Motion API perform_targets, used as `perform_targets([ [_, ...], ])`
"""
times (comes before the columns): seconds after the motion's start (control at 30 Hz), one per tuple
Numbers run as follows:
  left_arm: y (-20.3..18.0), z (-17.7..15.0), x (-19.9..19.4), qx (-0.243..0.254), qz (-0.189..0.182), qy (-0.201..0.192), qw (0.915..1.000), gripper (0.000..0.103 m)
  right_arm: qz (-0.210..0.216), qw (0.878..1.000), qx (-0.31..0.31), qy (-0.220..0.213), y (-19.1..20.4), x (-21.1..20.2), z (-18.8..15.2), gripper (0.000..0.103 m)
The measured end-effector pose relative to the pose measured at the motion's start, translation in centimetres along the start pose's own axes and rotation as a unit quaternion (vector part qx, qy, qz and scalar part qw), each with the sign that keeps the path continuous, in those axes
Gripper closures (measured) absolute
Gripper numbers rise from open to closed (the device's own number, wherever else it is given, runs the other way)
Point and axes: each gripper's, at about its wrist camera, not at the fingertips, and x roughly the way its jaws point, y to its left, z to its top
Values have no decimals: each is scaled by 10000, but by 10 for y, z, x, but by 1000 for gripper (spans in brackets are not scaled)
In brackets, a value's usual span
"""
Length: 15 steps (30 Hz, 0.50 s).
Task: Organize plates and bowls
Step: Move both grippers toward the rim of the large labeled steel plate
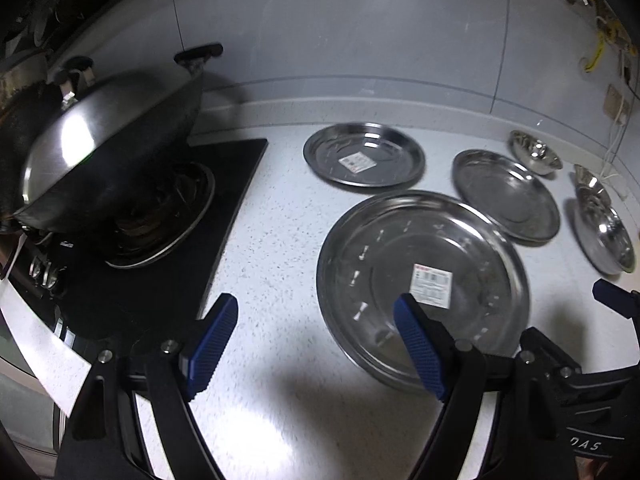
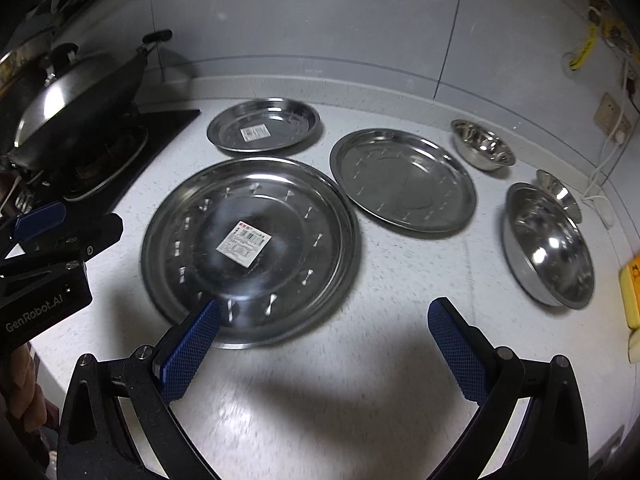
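Three steel plates lie on the white counter. The large plate with a label is nearest, also in the left wrist view. A small labelled plate lies behind it, a medium plate to its right. A large bowl and two small bowls stand at the right. My left gripper is open above the counter at the large plate's left rim. My right gripper is open above the plate's near right rim. Both are empty.
A black wok with a steel lid sits on the gas hob at the left. A tiled wall runs behind. A yellow object lies at the right edge, with a white cable and a socket by the wall.
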Motion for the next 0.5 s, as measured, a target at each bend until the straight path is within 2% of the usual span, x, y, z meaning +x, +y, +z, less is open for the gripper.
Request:
perform_targets([
  [0.13,6,4,24,-81,11,192,9998,23,63,9999,52,132,1,24,6,1],
  [0.5,9,22,75,-51,-350,821,9960,23,400,9982,95,441,8,58,22,1],
])
